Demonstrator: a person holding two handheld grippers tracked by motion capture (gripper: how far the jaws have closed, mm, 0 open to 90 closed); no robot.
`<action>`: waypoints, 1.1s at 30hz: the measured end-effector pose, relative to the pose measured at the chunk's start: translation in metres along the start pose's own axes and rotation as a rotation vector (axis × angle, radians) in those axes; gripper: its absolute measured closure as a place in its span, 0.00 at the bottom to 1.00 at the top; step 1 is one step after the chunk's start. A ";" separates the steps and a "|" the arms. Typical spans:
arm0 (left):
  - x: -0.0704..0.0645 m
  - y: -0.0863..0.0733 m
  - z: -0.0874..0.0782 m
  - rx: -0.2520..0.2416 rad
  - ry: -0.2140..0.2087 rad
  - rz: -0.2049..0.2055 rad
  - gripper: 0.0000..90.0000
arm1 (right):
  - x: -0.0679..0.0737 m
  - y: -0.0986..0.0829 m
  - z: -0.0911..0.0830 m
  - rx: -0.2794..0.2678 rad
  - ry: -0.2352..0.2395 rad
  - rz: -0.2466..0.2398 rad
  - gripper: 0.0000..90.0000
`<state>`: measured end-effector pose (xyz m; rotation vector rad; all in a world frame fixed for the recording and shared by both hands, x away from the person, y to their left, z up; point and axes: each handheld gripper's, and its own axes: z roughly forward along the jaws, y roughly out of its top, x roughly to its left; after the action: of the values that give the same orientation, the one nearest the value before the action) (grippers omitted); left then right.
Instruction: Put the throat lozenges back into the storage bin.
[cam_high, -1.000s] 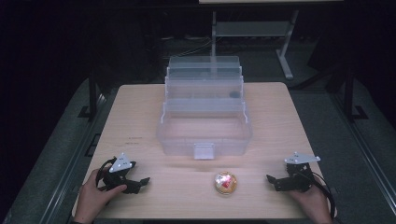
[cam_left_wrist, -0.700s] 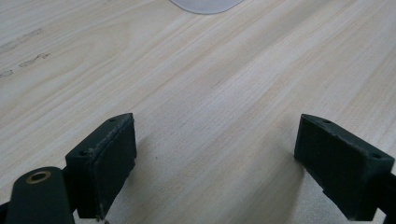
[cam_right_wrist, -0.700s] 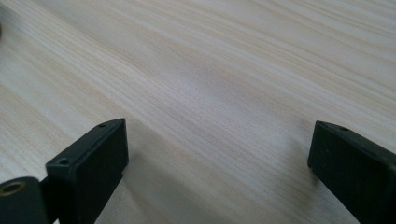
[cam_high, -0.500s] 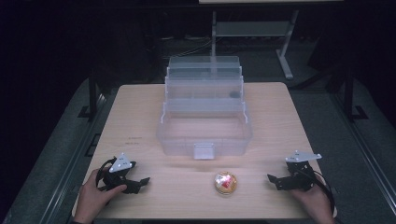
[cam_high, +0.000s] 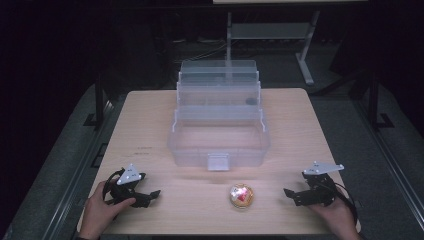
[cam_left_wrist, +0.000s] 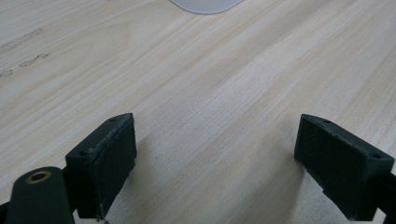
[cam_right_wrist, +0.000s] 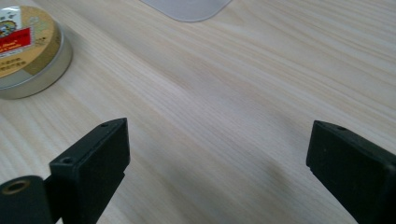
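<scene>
A small round tin (cam_high: 241, 195) with a gold and red lid lies on the wooden table near its front edge; the same tin (cam_right_wrist: 25, 49) sits at the upper left of the right gripper view. A clear plastic tiered box (cam_high: 219, 120) stands open at the table's middle. My left gripper (cam_high: 151, 195) rests at the front left, held by a hand, open, with bare wood between its jaws (cam_left_wrist: 215, 158). My right gripper (cam_high: 291, 195) rests at the front right, open, its jaws pointing toward the tin and apart from it (cam_right_wrist: 217, 168).
The wooden table (cam_high: 150, 120) has bare surface left and right of the box. A metal stand (cam_high: 305, 55) rises behind the table in the dark. Cables trail from both grippers near the front edge.
</scene>
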<state>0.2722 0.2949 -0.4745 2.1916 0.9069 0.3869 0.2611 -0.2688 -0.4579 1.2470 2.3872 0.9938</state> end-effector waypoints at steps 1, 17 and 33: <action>0.000 0.000 0.000 0.000 0.000 0.000 0.13 | 0.001 0.001 0.000 0.002 0.001 0.000 0.07; 0.000 0.000 0.000 0.000 0.000 0.000 0.13 | 0.016 0.009 0.000 0.007 0.051 -0.040 0.07; 0.000 0.000 0.000 0.000 0.000 0.000 0.13 | 0.030 0.018 0.002 0.016 0.095 -0.093 0.07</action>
<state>0.2722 0.2949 -0.4745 2.1921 0.9066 0.3870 0.2555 -0.2368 -0.4444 1.1056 2.5046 1.0299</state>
